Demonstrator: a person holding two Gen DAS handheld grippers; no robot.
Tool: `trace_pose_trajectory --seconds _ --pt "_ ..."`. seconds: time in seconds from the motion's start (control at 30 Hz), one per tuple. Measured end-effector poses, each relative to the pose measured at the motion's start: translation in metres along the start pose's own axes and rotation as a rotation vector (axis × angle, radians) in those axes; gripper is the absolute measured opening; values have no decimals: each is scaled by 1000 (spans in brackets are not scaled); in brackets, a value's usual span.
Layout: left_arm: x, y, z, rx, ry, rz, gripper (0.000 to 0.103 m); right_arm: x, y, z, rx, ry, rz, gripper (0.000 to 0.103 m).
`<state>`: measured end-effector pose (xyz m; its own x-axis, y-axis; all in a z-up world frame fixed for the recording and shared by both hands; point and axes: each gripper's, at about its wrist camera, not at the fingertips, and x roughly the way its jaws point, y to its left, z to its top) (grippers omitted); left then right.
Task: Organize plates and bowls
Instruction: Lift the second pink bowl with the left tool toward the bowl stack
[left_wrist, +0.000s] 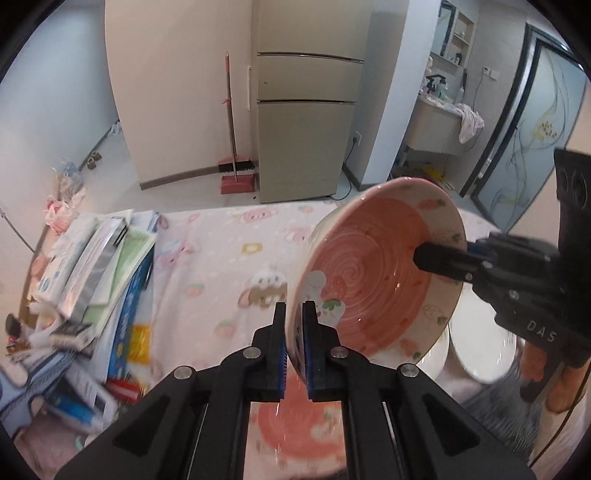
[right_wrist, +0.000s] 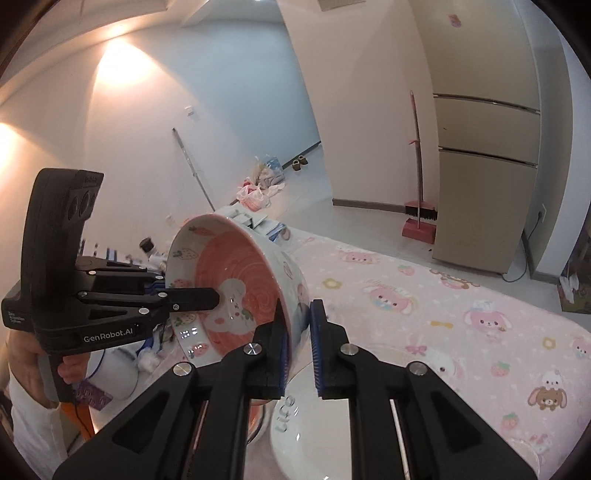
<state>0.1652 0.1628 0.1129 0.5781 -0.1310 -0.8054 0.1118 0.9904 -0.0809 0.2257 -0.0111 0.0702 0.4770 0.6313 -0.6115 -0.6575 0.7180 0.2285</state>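
Observation:
A pink bowl (left_wrist: 369, 266) with a spiral inside and a strawberry and rabbit rim hangs tilted on edge above the table. My left gripper (left_wrist: 293, 308) is shut on its near rim. The right gripper (left_wrist: 430, 256) comes in from the right, shut on the opposite rim. In the right wrist view the same bowl (right_wrist: 236, 273) faces left, with my right gripper (right_wrist: 297, 308) pinching its wall and the left gripper (right_wrist: 216, 297) clamped on the far rim. Under it lie a blurred pink dish (left_wrist: 295, 424) and a white plate (right_wrist: 310, 439) with lettering.
Another white plate (left_wrist: 480, 350) lies at the right by a hand. A pink cartoon blanket (left_wrist: 221, 251) covers the table. Stacked books and boxes (left_wrist: 103, 266) crowd its left side. Behind it stand a fridge (left_wrist: 303, 129) and a broom with dustpan (left_wrist: 234, 177).

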Motion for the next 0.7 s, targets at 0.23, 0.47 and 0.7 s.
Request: trace_pose_trajectory --seconds 0.23,0.47,0.7 --pt "-29 0 -61 -23 37 24 7 -10 42 -36 -46 75 27 9" --pt "-21 8 -89 -13 69 96 8 17 63 -69 -32 181 52 9" --pt "4 10 -89 23 119 107 8 36 59 -84 -13 239 62 9"
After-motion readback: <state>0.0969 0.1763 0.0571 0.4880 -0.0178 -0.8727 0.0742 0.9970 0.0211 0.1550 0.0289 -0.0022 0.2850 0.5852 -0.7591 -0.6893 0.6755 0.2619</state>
